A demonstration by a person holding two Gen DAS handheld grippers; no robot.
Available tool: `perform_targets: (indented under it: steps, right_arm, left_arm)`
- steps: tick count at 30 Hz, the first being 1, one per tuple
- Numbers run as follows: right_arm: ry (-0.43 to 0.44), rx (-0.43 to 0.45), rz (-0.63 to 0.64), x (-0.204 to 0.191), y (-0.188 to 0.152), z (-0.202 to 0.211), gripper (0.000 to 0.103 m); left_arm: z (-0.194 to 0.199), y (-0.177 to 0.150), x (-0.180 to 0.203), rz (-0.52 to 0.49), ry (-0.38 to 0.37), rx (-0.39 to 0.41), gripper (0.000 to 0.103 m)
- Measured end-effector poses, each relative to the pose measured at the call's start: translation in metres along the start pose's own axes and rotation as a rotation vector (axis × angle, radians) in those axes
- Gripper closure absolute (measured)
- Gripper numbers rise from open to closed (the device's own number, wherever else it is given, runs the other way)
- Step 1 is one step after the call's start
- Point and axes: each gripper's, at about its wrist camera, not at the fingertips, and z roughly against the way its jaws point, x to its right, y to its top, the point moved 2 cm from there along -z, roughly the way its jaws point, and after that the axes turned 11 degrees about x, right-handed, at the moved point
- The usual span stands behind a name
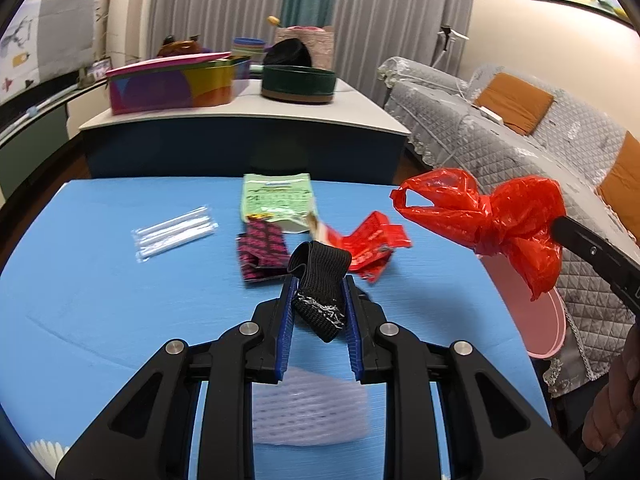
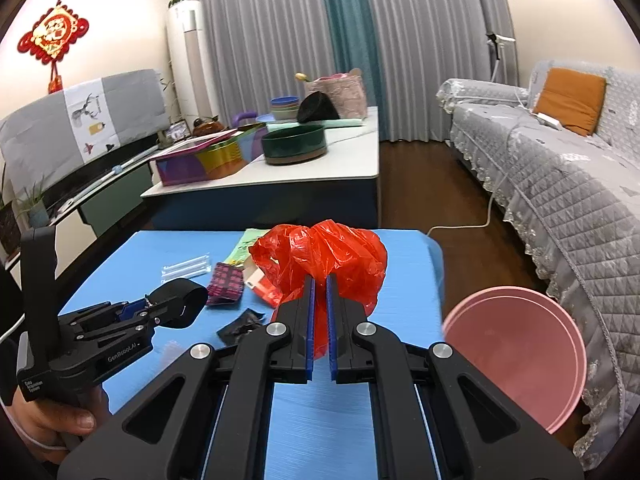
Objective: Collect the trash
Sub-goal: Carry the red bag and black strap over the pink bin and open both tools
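Meanwhile, pink bin [image 2: 516,364] bare inside; left hand-held gripper [image 1: 320,292] clamped on black strap [image 1: 322,276], right [image 2: 321,284] on red bag [image 2: 320,256].

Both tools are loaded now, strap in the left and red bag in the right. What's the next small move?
Probably carry the right tool rightward over the pink bin and release. It is shut on the red plastic bag, and the bin sits open just off the blue table edge on that side; the left tool with the black strap can follow.
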Motion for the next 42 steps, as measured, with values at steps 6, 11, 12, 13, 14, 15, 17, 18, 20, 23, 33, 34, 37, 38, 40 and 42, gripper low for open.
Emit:
perform_targets:
  steps: [6,11,12,13,14,15,17,18,20,23,33,34,37,38,40,42]
  right_arm:
    - [-0.031,0.014,-0.012,0.018,0.002,0.009,0.098]
    - [-0.064,0.028,-0.029,0.036,0.004,0.019,0.098]
    - [-0.07,0.03,-0.033,0.039,0.004,0.021,0.098]
    - [-0.078,0.033,-0.039,0.044,0.004,0.023,0.098]
    - [-0.088,0.035,-0.044,0.048,0.004,0.025,0.098]
    - [-0.095,0.036,-0.048,0.051,0.005,0.027,0.098]
    - [-0.113,0.042,-0.064,0.061,0.006,0.031,0.098]
    - [-0.121,0.046,-0.074,0.066,0.007,0.034,0.098]
    - [-0.135,0.052,-0.087,0.075,0.008,0.038,0.098]
    - [-0.16,0.062,-0.103,0.087,0.009,0.044,0.097]
    - [-0.232,0.076,-0.183,0.13,0.016,0.061,0.097]
    - [-0.245,0.078,-0.191,0.135,0.017,0.063,0.097]
    - [-0.269,0.084,-0.204,0.146,0.019,0.066,0.098]
    - [-0.276,0.084,-0.207,0.15,0.019,0.067,0.099]
    - [-0.292,0.088,-0.211,0.158,0.02,0.068,0.103]
    - [-0.305,0.09,-0.213,0.165,0.019,0.068,0.103]
  left_arm:
    - [-0.002,0.0,0.025,-0.036,-0.037,0.002,0.08]
    - [-0.001,-0.001,0.043,-0.048,-0.07,-0.002,0.08]
    - [-0.002,0.0,0.047,-0.052,-0.078,-0.003,0.08]
    - [-0.002,0.0,0.05,-0.053,-0.084,-0.004,0.08]
    - [-0.002,0.0,0.054,-0.054,-0.094,-0.007,0.08]
    - [-0.001,0.0,0.058,-0.056,-0.103,-0.009,0.08]
    - [-0.001,0.002,0.066,-0.065,-0.119,-0.009,0.08]
    - [-0.001,0.004,0.072,-0.071,-0.13,-0.012,0.08]
    - [-0.002,0.006,0.08,-0.074,-0.146,-0.017,0.08]
    - [-0.003,0.011,0.092,-0.082,-0.165,-0.021,0.08]
    - [-0.011,0.019,0.143,-0.123,-0.226,-0.019,0.08]
    - [-0.011,0.02,0.149,-0.127,-0.233,-0.019,0.08]
    - [-0.014,0.023,0.167,-0.138,-0.256,-0.022,0.08]
    - [-0.016,0.024,0.173,-0.142,-0.264,-0.024,0.08]
    - [-0.019,0.025,0.183,-0.15,-0.276,-0.028,0.08]
    - [-0.024,0.025,0.195,-0.159,-0.288,-0.033,0.08]
